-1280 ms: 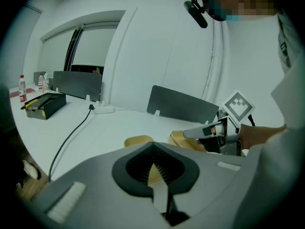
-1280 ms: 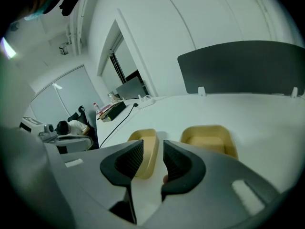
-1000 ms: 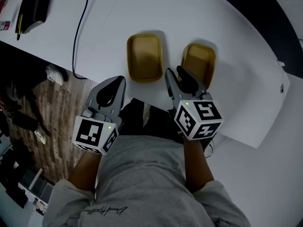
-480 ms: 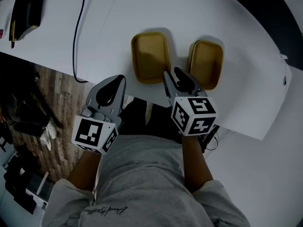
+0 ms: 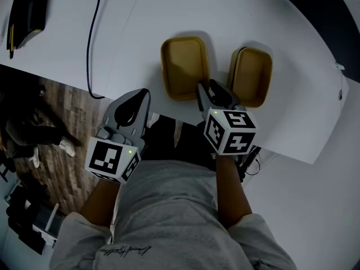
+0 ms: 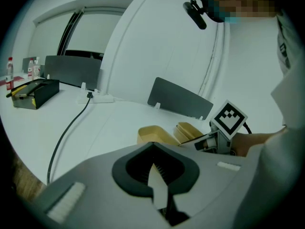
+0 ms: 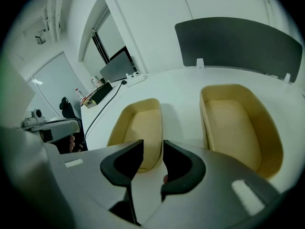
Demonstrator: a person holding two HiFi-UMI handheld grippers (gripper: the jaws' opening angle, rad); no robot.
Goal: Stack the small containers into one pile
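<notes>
Two yellow containers sit open side up on the white tabletop (image 5: 129,27), side by side but apart, with a strip of bare surface between them. Their long sides run away from the person, roughly parallel. Nothing is stacked yet.

The right tongs (image 5: 206,85) are by far the nearer tool. They point down and forward at the near end of the left container (image 5: 184,66), at its right-hand corner. Their jaws have just drawn in a touch but are spread wide and pinch nothing. In the right gripper view the gap lines up with that container's right wall: one jaw is on the side of the hollow and the other on the side of the bare strip. The rim looks to be just ahead of the tips rather than between the pads, so I judge the grasp has not begun.

The right container (image 5: 251,75) lies just to the right of these tongs, a short way off, and looks a little tilted in the head view.

The left tongs (image 5: 144,92) hang short of the tabletop's near edge, well back from both containers. Their jaws are pressed together with nothing in them.

So the move probably turns on this: push forward a little to seat the wall between the jaws, close, lift, then carry sideways to the right, keeping the long axis lined up with the other container so they nest
</notes>
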